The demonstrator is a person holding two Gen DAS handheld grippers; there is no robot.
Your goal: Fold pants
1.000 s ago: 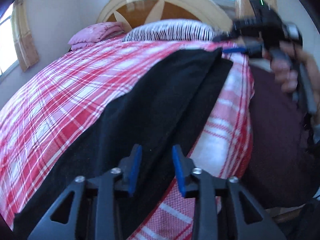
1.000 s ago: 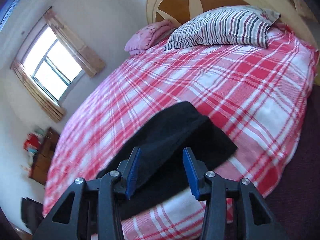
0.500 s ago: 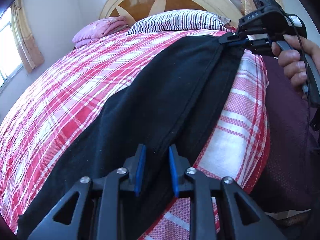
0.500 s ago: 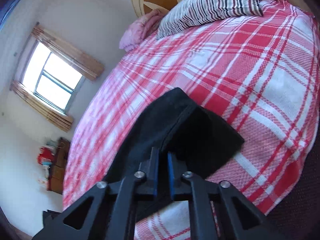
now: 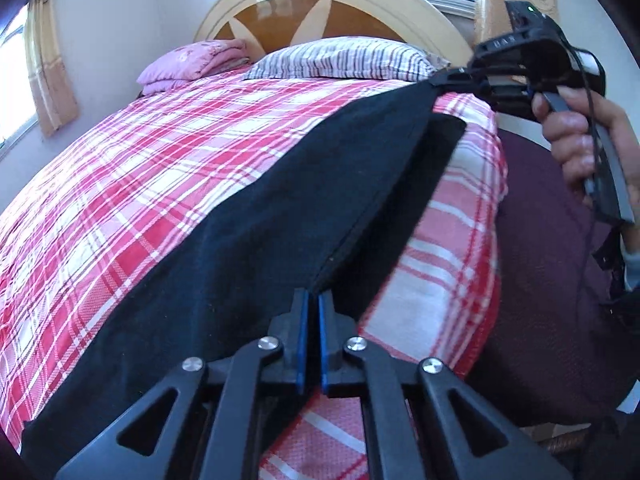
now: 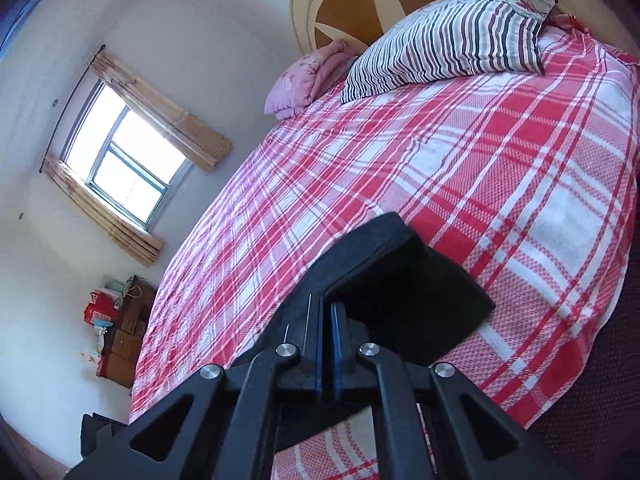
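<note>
Black pants [image 5: 280, 216] lie lengthwise along the right side of the red and white plaid bed [image 5: 132, 168]. My left gripper [image 5: 311, 300] is shut on the near edge of the upper leg. My right gripper [image 5: 448, 76] is shut on the far end of that same edge, which runs taut between the two and is raised off the lower leg [image 5: 412, 200]. In the right wrist view my right gripper [image 6: 326, 308] pinches the pants [image 6: 384, 264] at a lifted corner, with the lower layer [image 6: 424, 312] flat on the bed [image 6: 480, 168].
A striped pillow [image 5: 344, 58] and a pink folded blanket [image 5: 192, 64] lie at the wooden headboard [image 5: 320, 12]. The bed's right edge drops to a dark maroon surface [image 5: 552, 280]. A window [image 6: 120, 160] and a cluttered cabinet [image 6: 120, 332] stand by the far wall.
Both grippers have closed from open onto the upper leg's edge. The edge has been lifted and pulled taut between them.
</note>
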